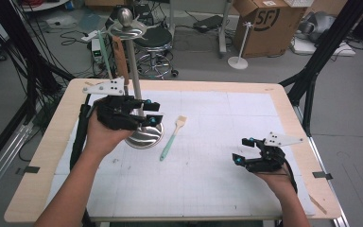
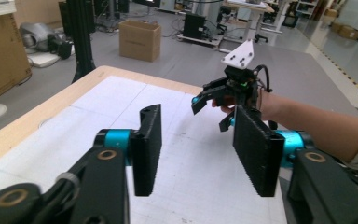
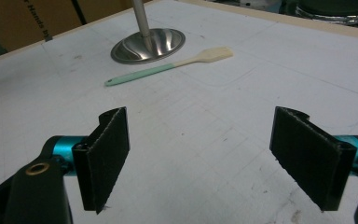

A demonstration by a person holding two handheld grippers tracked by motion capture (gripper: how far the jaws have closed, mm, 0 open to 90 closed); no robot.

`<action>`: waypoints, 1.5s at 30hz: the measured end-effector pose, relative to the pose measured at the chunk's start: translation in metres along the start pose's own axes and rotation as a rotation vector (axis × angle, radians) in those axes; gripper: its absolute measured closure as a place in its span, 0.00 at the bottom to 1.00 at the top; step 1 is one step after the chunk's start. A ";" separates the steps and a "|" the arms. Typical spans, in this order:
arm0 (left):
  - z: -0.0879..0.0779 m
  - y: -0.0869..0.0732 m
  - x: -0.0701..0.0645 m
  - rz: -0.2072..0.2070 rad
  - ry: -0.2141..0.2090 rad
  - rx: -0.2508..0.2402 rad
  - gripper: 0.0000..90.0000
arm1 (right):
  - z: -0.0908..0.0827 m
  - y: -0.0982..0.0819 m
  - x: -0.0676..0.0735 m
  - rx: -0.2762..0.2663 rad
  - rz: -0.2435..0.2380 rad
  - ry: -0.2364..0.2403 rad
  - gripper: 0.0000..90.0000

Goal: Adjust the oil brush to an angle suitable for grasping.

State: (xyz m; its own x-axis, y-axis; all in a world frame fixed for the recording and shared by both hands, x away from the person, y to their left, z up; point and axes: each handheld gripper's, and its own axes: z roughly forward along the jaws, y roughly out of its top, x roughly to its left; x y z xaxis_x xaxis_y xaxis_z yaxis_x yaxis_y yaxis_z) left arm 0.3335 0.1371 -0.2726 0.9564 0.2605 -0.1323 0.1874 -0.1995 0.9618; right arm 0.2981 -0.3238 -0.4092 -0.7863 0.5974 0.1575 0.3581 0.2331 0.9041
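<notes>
- A spatula (image 1: 172, 138) is seen lying flat on the white mat (image 1: 208, 179), just right of the stand's round metal base (image 1: 145, 137), close beside it but apart.
- In the high view its long axis runs from about 7 o'clock to 1 o'clock: the mint-green handle end points to 7, the pale blade to 1.
- In the right gripper view the spatula (image 3: 168, 68) is seen at 12 o'clock beyond the jaws, blade to the right, handle to the left.
- The left gripper (image 1: 152, 115) is held beside the stand's upright pole (image 1: 133, 71), above the base; its jaws are parted with nothing between them in the left gripper view (image 2: 200, 151).
- The right gripper (image 1: 243, 150) is held low over the mat at about 4 o'clock from the spatula, well apart from it; jaws are spread wide, nothing gripped (image 3: 214, 158).
- Two utensils hang from the stand's top ring (image 1: 126, 29).
</notes>
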 end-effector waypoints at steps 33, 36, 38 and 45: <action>0.021 -0.091 0.000 -0.053 -0.034 0.050 0.33 | 0.008 -0.002 0.003 0.038 -0.029 0.011 0.22; 0.019 -0.091 0.000 -0.052 -0.026 0.055 0.32 | 0.010 -0.002 0.003 0.045 -0.031 0.011 0.22; 0.020 -0.092 0.000 -0.054 -0.021 0.062 0.32 | 0.011 -0.001 0.004 0.046 -0.030 0.013 0.22; 0.028 -0.101 0.000 -0.068 0.018 0.089 0.34 | 0.010 -0.001 0.005 0.041 -0.034 0.010 0.22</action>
State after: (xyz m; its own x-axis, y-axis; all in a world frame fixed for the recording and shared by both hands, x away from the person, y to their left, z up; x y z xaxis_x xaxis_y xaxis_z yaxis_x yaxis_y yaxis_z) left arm 0.3211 0.1312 -0.3761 0.9366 0.2933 -0.1917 0.2719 -0.2635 0.9256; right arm 0.2984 -0.3134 -0.4130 -0.8031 0.5813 0.1309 0.3513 0.2845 0.8920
